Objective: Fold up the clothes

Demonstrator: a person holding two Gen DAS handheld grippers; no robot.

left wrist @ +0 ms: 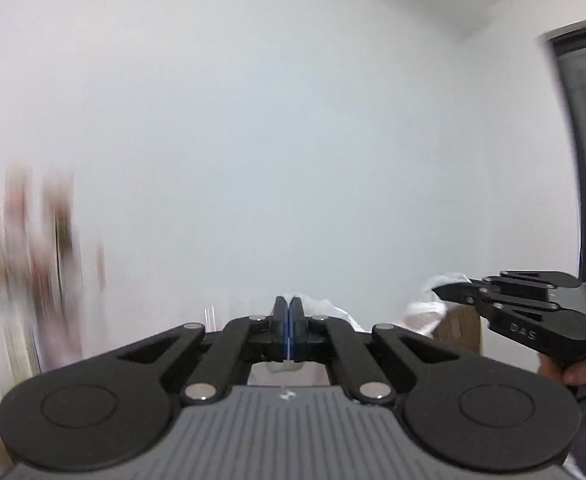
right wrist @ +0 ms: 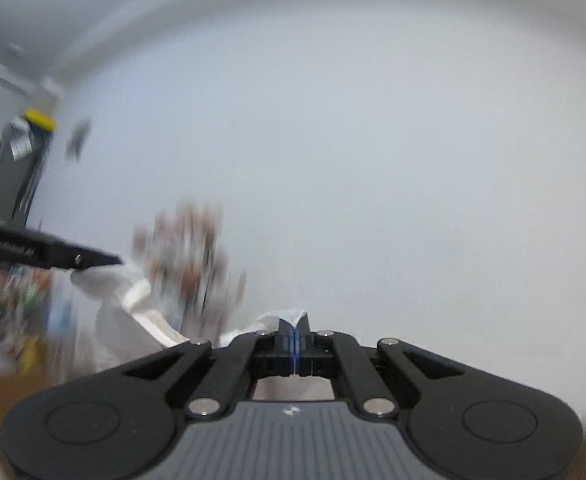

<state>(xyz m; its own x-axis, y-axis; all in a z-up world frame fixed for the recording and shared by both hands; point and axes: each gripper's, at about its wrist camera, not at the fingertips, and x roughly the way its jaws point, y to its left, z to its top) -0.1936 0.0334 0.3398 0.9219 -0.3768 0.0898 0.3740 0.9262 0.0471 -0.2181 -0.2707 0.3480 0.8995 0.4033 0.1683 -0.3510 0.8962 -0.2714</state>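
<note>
A white garment point(left wrist: 327, 307) hangs in the air in front of a pale wall, held by two corners. My left gripper point(left wrist: 289, 305) is shut on one bunch of the cloth, which pokes out just past its blue-edged pads. To the right, my right gripper point(left wrist: 439, 290) pinches another white bunch point(left wrist: 425, 314). In the right wrist view, my right gripper point(right wrist: 294, 326) is shut on a peak of white fabric point(right wrist: 281, 316). At the left, my left gripper point(right wrist: 119, 259) grips the garment point(right wrist: 109, 284), and the cloth sags between the two.
A dark window frame point(left wrist: 573, 140) stands at the far right. Blurred colourful clutter point(right wrist: 193, 256) sits against the wall. A dark cabinet point(right wrist: 13, 172) with a yellow item on top is at the left. A person's hand point(left wrist: 573, 376) holds the right gripper's handle.
</note>
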